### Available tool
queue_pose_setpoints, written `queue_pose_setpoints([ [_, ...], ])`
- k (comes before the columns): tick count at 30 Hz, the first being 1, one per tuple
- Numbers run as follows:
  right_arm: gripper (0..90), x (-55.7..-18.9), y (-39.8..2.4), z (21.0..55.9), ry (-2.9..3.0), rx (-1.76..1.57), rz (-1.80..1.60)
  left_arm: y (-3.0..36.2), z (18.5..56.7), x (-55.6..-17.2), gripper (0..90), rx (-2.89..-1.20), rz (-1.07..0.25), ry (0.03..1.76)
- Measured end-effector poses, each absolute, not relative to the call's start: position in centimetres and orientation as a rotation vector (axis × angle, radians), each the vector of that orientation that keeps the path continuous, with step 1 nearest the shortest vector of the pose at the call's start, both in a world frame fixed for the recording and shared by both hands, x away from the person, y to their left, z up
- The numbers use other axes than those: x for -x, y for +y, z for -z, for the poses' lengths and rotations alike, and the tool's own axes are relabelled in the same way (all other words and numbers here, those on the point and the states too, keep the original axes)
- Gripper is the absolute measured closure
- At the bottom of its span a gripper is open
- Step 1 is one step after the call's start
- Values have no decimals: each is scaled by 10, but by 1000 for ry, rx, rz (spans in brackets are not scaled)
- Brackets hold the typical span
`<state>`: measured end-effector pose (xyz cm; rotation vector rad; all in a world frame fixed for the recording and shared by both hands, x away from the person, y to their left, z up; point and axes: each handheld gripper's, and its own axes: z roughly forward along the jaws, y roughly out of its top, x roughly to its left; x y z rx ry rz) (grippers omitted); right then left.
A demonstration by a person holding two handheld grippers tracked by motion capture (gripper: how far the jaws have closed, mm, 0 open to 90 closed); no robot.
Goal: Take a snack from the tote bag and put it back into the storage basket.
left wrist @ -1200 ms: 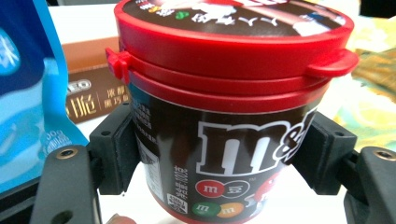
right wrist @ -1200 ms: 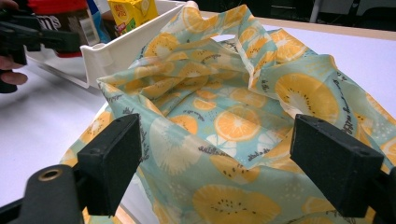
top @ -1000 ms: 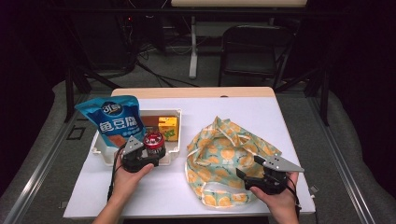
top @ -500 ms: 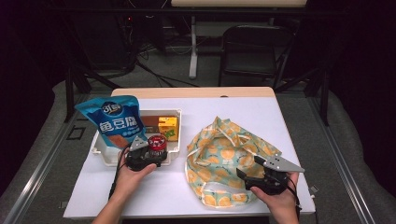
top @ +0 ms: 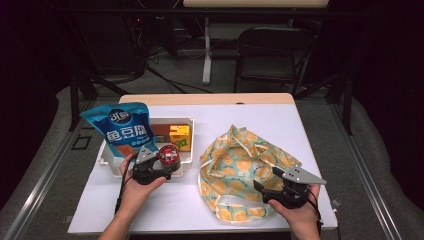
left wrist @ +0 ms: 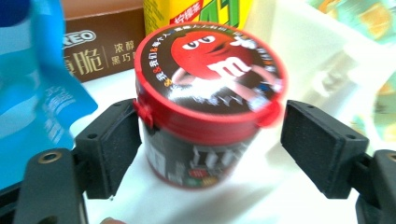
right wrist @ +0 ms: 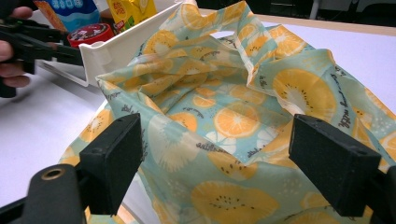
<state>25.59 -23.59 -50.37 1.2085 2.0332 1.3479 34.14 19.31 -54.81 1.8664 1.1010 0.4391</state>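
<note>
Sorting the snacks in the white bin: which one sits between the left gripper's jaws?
The round red-lidded candy tub, between the left gripper pads; the blue bag, brown box and yellow carton lie beyond.

Tub (left wrist: 208,105): red lid, dark body, red cartoon face on top. Pouch (top: 126,128): blue, white lettering. Carton (top: 179,137): yellow, some green. Box (left wrist: 100,46): brown, pale lettering, partly blurred. Tray (top: 185,161): white. Bag (right wrist: 243,121): pale teal with orange citrus-slice print. Jaws: black.
</note>
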Motion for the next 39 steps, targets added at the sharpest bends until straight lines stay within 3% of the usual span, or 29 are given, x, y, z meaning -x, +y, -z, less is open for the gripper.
queue_pose_setpoints([
  [2,175,-256,-236,504,2029,-1211,-1351,195,546,-331,241,-1870,-461,1094],
  [7,175,-256,-237,503,2023,-1214,-1353,202,541,-320,528,-1849,-483,1135],
  [12,175,-257,-238,504,2024,-1212,-1351,210,541,-324,731,-1798,-450,1179],
  [16,176,-257,-238,504,2024,-1215,-1350,214,540,-327,804,-1760,-459,1195],
  [20,177,-258,-237,505,2028,-1217,-1348,215,541,-332,819,-1748,-464,1209],
  [29,178,-259,-236,507,2036,-1216,-1340,218,543,-338,802,-1727,-466,1218],
  [39,177,-259,-241,507,2012,-1220,-1347,222,531,-319,302,-1715,-444,1152],
])
